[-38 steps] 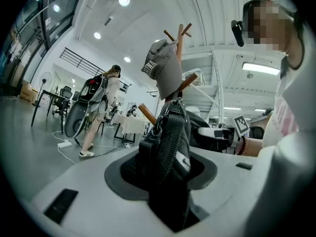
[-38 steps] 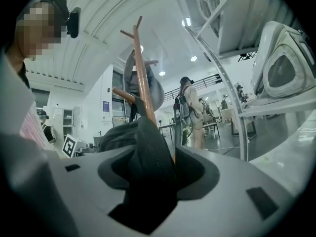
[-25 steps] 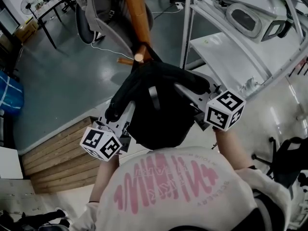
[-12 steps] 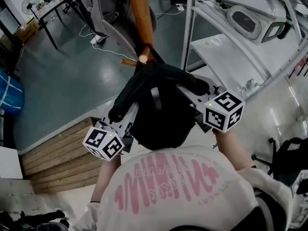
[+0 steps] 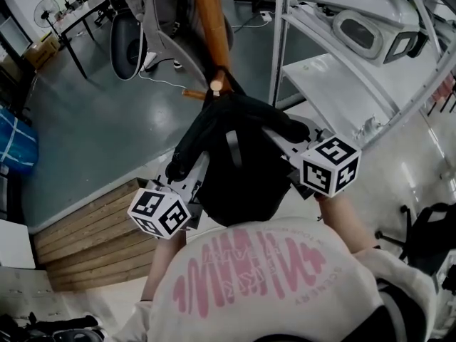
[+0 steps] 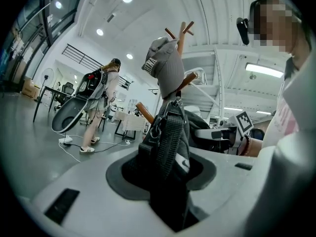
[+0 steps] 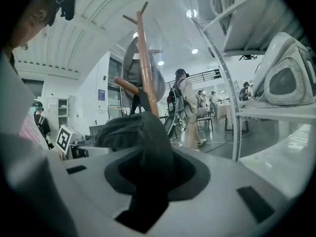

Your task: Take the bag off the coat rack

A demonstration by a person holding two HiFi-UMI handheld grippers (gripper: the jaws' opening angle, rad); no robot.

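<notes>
Careful: your left gripper (image 6: 168, 174) clamps the black bag (image 5: 235, 169) by its webbing strap (image 6: 170, 135) and your right gripper (image 7: 148, 181), jaws just closing, pinches its fabric, but it hangs on the coat rack (image 5: 210, 27) peg (image 5: 216, 85), so a level pull could topple the rack.

Head view steeply down; gripper views level, close, opposing; all share bag (image 5: 235, 169).

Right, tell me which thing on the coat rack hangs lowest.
The black bag: it hangs below the grey garment, which sits up near the top of the coat rack.
</notes>
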